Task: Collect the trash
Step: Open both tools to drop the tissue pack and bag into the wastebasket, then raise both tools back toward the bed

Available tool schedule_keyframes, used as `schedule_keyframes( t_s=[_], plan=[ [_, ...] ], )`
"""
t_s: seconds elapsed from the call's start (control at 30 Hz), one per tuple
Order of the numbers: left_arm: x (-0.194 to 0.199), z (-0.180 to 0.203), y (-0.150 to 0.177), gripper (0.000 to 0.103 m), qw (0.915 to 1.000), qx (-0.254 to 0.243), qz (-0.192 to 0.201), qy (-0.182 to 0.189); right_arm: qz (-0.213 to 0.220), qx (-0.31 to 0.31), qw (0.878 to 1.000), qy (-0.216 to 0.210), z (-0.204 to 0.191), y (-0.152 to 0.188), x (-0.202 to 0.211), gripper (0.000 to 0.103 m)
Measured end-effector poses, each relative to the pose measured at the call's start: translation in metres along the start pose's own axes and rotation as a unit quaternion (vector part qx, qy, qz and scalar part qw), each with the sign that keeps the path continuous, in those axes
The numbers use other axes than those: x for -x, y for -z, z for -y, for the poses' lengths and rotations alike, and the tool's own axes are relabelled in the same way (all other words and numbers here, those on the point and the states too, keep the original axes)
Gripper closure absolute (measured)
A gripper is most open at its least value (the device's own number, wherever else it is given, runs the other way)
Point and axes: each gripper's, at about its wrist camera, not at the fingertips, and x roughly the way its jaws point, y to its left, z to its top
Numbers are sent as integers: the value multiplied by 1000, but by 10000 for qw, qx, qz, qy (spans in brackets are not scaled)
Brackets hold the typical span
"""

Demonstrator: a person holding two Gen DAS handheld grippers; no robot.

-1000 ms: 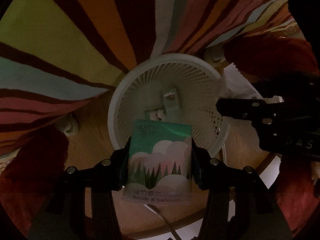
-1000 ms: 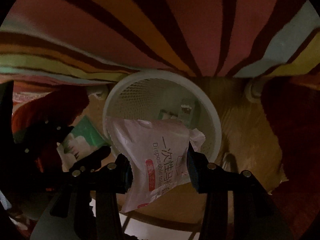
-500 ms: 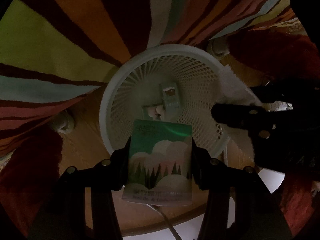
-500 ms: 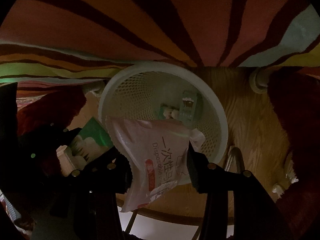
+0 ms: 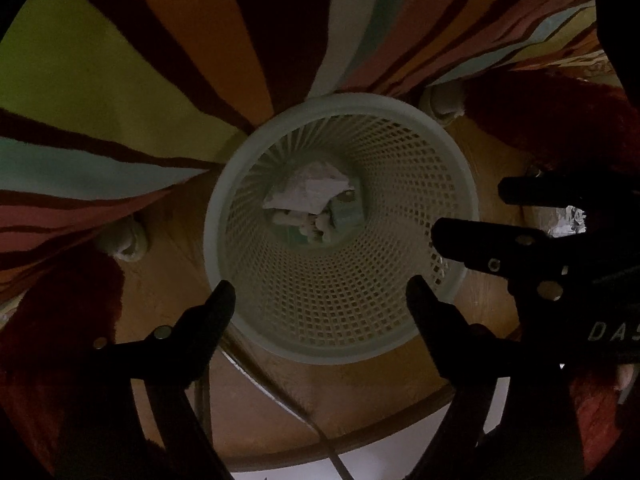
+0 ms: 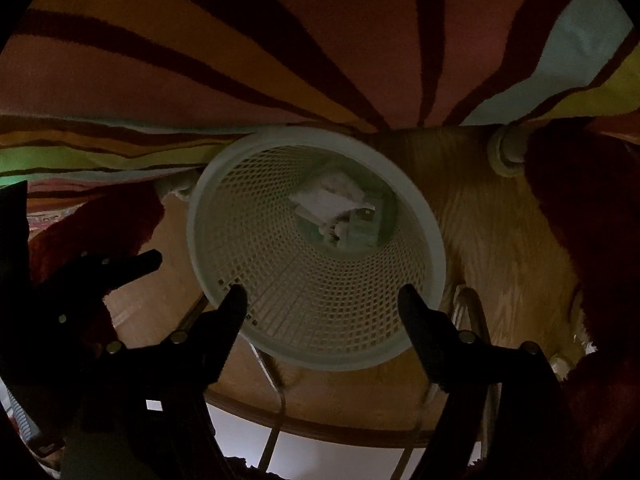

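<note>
A white lattice wastebasket point(image 5: 460, 184) point(image 6: 434, 240) stands on a round wooden surface, seen from above in both wrist views. At its bottom lies a heap of trash point(image 5: 312, 196) point(image 6: 340, 208): a pale wrapper over greenish packets. My left gripper point(image 5: 320, 292) hangs over the basket's near rim, its jaws opening with nothing between them. My right gripper point(image 6: 322, 296) does the same from the other side, jaws opening and empty. It also shows at the right of the left wrist view point(image 5: 468, 216); the left gripper point(image 6: 132, 268) shows at the left of the right wrist view.
A striped rug point(image 5: 120, 80) point(image 6: 280, 40) lies beyond the basket. Dark red furry cushions point(image 5: 560, 128) point(image 6: 592, 208) flank it on both sides. White round feet point(image 5: 126, 236) point(image 6: 508, 152) stand on the wood. Crumpled foil point(image 5: 568, 222) lies far right. Chair rails point(image 6: 276, 392) run below.
Both grippers opened. The green tissue pack left the left gripper and the white wrapper left the right; both now lie at the basket's bottom.
</note>
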Motion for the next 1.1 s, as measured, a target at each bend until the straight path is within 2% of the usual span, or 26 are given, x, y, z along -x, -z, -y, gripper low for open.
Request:
schedule_keyframes(
  t_s=[0.17, 0.3, 0.47, 0.57, 0.67, 0.7, 0.8, 0.87, 1.03, 1.1],
  plan=[
    [9, 6, 5, 18, 9999, -72, 109, -103, 165, 38, 9998, 39, -1, 10, 10, 29],
    [29, 18, 16, 18, 9988, -372, 312, -111, 406, 135, 9989, -170, -2, 22, 32, 29],
    [75, 23, 40, 18, 9934, -634, 952, -5, 836, 605, 9944, -209, -9, 44, 70, 29],
    [109, 19, 57, 18, 9869, -577, 1503, 60, 1337, 1128, 9844, -177, -19, 63, 109, 29],
    [149, 15, 76, 18, 9726, -596, 2244, -118, 2115, 1596, 9642, -117, -26, 79, 154, 29],
    [161, 14, 81, 18, 9667, -609, 2474, -237, 2456, 1744, 9535, -99, -28, 83, 173, 29],
    [199, 9, 91, 18, 9417, -600, 3220, -767, 3350, 1960, 9216, 69, -29, 88, 216, 29],
    [216, 6, 89, 18, 9292, -541, 3540, -916, 3763, 1992, 9047, 172, -27, 84, 239, 29],
    [252, -4, 70, 18, 9062, -372, 4077, -1061, 4221, 2226, 8781, 343, -29, 63, 273, 29],
    [263, -5, 60, 18, 9008, -351, 4183, -1113, 4282, 2400, 8702, 428, -31, 55, 279, 29]
  ],
)
